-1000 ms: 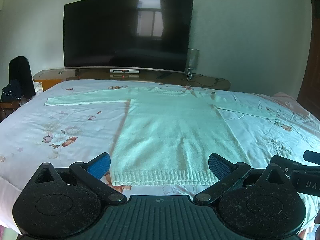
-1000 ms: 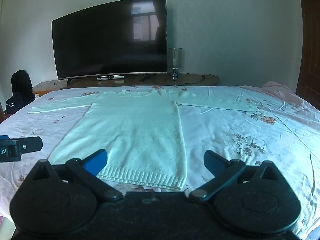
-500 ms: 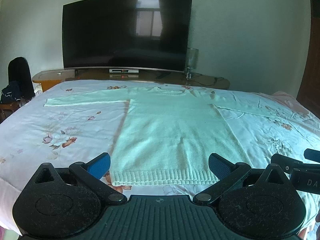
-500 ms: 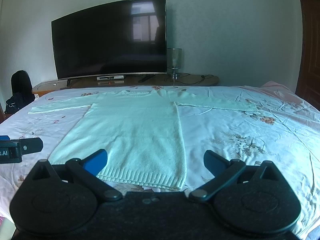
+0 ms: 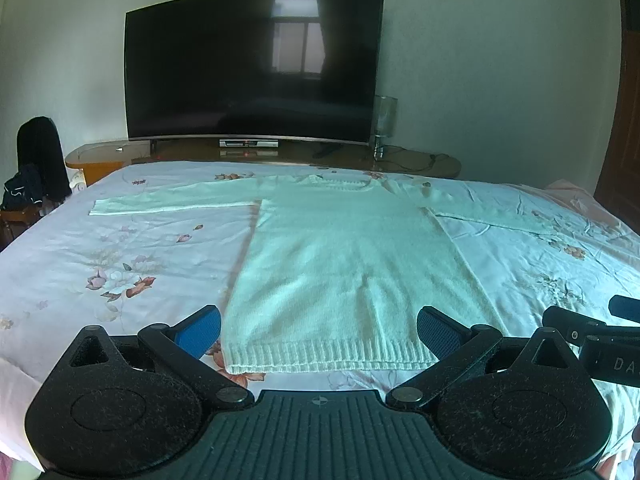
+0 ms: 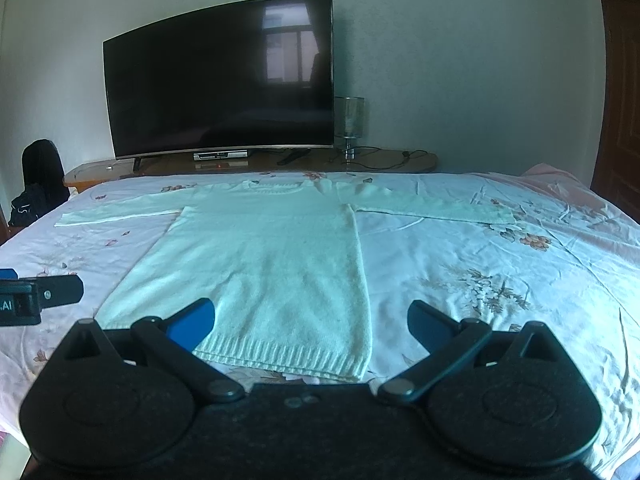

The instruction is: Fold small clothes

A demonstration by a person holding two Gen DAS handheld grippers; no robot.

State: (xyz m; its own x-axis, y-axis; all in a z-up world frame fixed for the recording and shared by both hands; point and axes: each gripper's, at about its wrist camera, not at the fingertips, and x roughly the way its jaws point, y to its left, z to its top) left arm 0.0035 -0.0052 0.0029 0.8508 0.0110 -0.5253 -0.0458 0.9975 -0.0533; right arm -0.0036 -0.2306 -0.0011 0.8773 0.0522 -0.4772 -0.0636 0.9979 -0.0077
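- The sweater (image 5: 344, 264) is pale mint knit, long-sleeved, lying flat and face-up in the middle of the bed (image 5: 120, 248), ribbed hem at the near edge and neckline pointing away toward the TV.
- Both sleeves are spread straight out to the sides, so the whole thing makes a T shape. No folds in it that I can see.
- Left hand-held gripper (image 5: 319, 330) hovers just short of the hem, released, its 2 blue-padded fingers (image 5: 200, 330) spread about as wide as the hem itself. Nothing between them, not touching the knit.
- Right hand-held gripper (image 6: 311, 322) is the same deal: wide apart, empty, sitting in front of the sweater's right hem corner. Its left pad lines up over the hem area, the right pad is out over bare sheet.
- Each camera catches the other hand-held gripper poking in at the edge of the view, so the 2 are side by side at the near side of the bed.
- Bed sheet is white-ish with scattered pink and brown flower prints, a bit wrinkled on the right.
- Beyond the foot of the bed there's a long wooden tabletop (image 6: 392, 160) carrying a big curved TV (image 5: 252, 68), screen off and reflecting a window.
- A small lamp (image 6: 350, 122) with a glassy shade stands next to the TV on the right, cables trailing beside it.
- Far left, dark clothes (image 5: 38, 160) are draped over a chair.
- Dark wooden door (image 6: 620, 100) on the right edge.
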